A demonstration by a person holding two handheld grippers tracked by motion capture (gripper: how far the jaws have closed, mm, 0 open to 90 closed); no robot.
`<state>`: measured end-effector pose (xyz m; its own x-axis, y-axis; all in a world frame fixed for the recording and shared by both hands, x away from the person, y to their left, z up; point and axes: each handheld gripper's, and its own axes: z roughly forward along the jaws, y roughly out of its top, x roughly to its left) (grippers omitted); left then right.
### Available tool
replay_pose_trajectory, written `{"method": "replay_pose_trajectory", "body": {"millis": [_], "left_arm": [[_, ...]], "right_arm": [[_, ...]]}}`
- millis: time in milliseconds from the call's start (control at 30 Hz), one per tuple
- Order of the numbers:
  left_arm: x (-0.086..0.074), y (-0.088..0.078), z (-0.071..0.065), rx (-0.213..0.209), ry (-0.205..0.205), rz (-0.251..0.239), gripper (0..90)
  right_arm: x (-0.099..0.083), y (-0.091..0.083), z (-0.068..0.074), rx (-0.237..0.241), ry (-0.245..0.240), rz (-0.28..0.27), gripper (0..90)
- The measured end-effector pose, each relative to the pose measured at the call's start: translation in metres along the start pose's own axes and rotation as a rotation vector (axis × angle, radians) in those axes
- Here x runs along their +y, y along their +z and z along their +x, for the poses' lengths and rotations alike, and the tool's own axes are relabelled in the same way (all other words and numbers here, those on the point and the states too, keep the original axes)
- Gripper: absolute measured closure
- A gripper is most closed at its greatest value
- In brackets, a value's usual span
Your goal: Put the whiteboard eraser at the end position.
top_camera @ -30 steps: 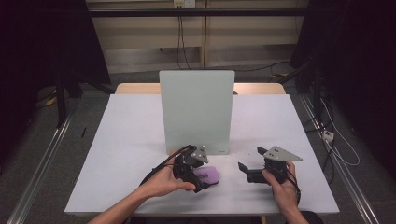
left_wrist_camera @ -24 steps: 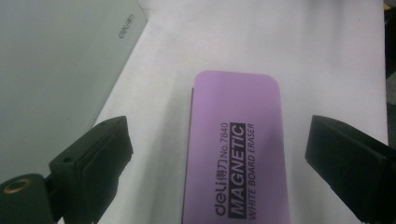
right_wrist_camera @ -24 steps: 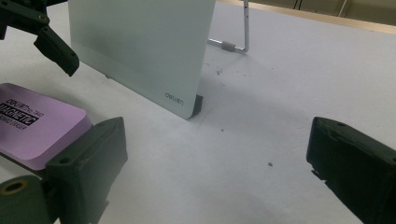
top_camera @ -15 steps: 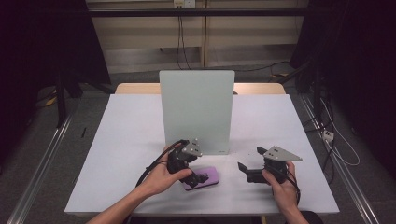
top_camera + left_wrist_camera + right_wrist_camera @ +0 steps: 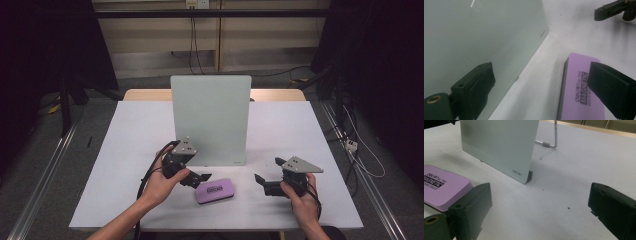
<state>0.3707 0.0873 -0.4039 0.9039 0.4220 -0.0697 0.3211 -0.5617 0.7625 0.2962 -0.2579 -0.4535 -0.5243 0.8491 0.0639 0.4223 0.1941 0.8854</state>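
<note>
Let go of the purple eraser (image 5: 215, 190) — left gripper (image 5: 202, 177) now spread wide, empty, backed off beside it; right gripper (image 5: 261, 180) open too, idle.

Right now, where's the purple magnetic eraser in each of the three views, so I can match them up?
High view: the purple eraser lies flat near the table's front edge, between the two grippers.
Left gripper view: lower right, partly behind the right-hand jaw.
Right gripper view: far left, behind the left-hand jaw.
Shared landmark: the upright pale-green board, just beyond the eraser in all three views.
</note>
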Motion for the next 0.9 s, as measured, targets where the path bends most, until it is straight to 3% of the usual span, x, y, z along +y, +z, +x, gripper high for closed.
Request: {"method": "replay_pose_trajectory", "body": {"millis": [233,333,533,700,900], "left_arm": [[-0.02,-0.015,0.011,0.069,-0.065,-0.065,7.2],[-0.024,-0.023,0.015,0.106,-0.07,-0.086,7.2],[-0.032,-0.039,0.019,0.132,-0.095,-0.139,7.2],[-0.04,-0.05,0.019,0.18,-0.1,-0.152,6.3],[-0.051,-0.061,0.021,0.204,-0.119,-0.15,6.2]], "right_arm": [[0.0,0.0,0.0,0.0,-0.002,0.0,5.4],[0.0,0.0,0.0,-0.001,-0.002,-0.001,5.4],[0.0,0.001,0.001,-0.002,-0.002,0.002,5.4],[0.0,0.0,0.001,-0.004,0.0,0.001,5.4],[0.0,0.0,0.001,-0.004,0.0,0.002,5.4]]}}
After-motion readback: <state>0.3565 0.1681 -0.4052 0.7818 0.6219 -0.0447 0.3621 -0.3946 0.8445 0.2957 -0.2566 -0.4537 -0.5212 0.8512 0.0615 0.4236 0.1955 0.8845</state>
